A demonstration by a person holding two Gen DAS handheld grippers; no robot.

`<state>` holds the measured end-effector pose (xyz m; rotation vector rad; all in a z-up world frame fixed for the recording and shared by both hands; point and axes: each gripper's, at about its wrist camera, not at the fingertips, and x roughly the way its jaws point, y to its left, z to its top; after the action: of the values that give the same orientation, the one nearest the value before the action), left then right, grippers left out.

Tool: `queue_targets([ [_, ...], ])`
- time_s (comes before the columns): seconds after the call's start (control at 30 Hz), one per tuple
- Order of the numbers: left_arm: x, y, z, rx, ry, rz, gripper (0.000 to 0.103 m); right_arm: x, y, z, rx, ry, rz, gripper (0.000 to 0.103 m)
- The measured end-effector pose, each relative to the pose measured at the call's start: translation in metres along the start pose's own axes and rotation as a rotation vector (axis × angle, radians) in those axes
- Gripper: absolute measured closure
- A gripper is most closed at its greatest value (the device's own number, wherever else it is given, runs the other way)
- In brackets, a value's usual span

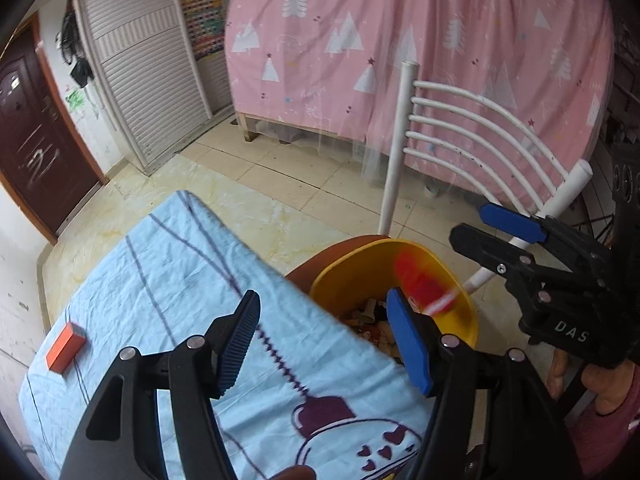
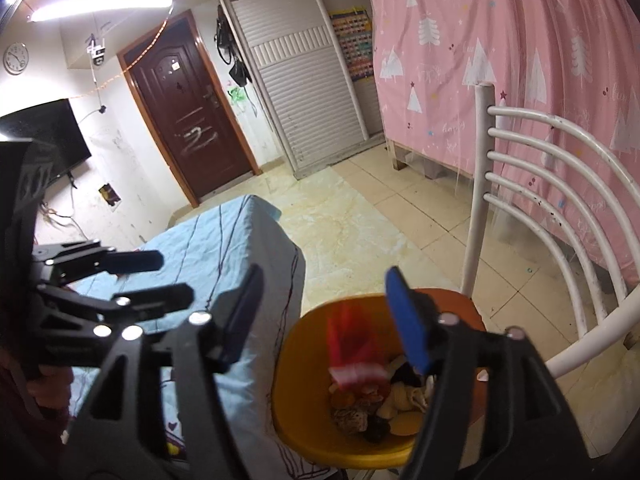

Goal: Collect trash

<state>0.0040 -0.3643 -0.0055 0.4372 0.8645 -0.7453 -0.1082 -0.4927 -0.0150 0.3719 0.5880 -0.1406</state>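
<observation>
The red wrapper, blurred in mid-fall, hung over the yellow bin on the chair seat, clear of both the right gripper and the left gripper, whose jaws stood released and empty. It could have caught the bin's rim and slid to the floor, judging by its drift. The bin already held shells, peels and scraps, and 1 orange box remained near the left edge of the blue-covered table.

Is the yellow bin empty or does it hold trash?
Holds trash. The bin has a heap of scraps at its bottom, and a blurred red wrapper shows inside it.
</observation>
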Motion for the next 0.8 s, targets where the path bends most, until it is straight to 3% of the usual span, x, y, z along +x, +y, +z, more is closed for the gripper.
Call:
queue_targets([
  [0.13, -0.012, 0.023, -0.01, -0.052, -0.038, 0.029, 0.045, 0.002, 0.009, 0.0, -0.006, -0.005, 0.016, 0.036],
  [0.33, -0.032, 0.063, -0.033, -0.135, -0.084, 0.067, 0.045, 0.018, 0.042, -0.002, -0.045, 0.029, 0.046, 0.015],
  [0.8, -0.08, 0.147, -0.107, -0.345, -0.194, 0.236, 0.045, 0.043, 0.149, -0.008, -0.205, 0.048, 0.152, 0.01],
])
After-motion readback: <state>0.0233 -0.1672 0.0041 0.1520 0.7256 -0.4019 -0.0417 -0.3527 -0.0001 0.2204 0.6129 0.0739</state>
